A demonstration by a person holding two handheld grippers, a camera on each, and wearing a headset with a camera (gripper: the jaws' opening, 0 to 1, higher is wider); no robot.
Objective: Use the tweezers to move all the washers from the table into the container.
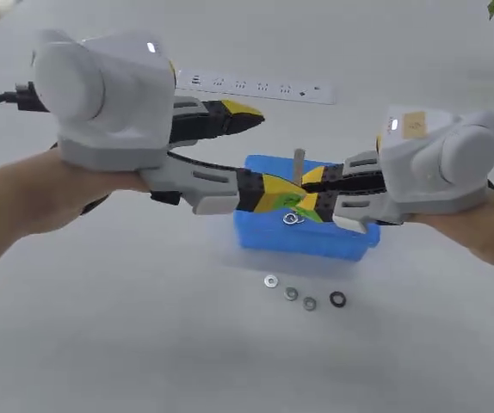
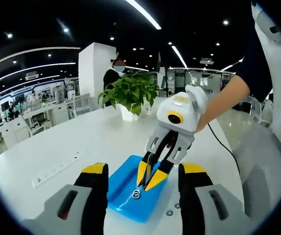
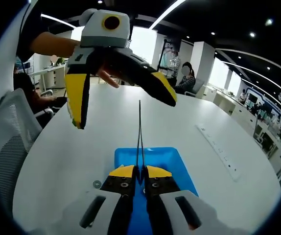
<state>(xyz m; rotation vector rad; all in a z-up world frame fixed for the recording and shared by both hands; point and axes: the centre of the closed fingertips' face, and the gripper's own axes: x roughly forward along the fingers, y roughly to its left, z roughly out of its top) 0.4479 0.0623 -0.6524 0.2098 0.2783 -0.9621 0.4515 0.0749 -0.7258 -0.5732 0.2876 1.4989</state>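
Above the blue rectangular plastic container (image 1: 316,241) the air is crowded. My left gripper (image 1: 274,159) spreads its jaws wide there, and my right gripper (image 1: 309,194), clamped on the thin upright metal tweezers (image 1: 299,158), reaches in between them. The white tabletop (image 1: 144,335) in front of the container lies open, save a short row of small metal washers (image 1: 291,294) near its front wall. The long white power strip (image 1: 256,86) lies well behind.
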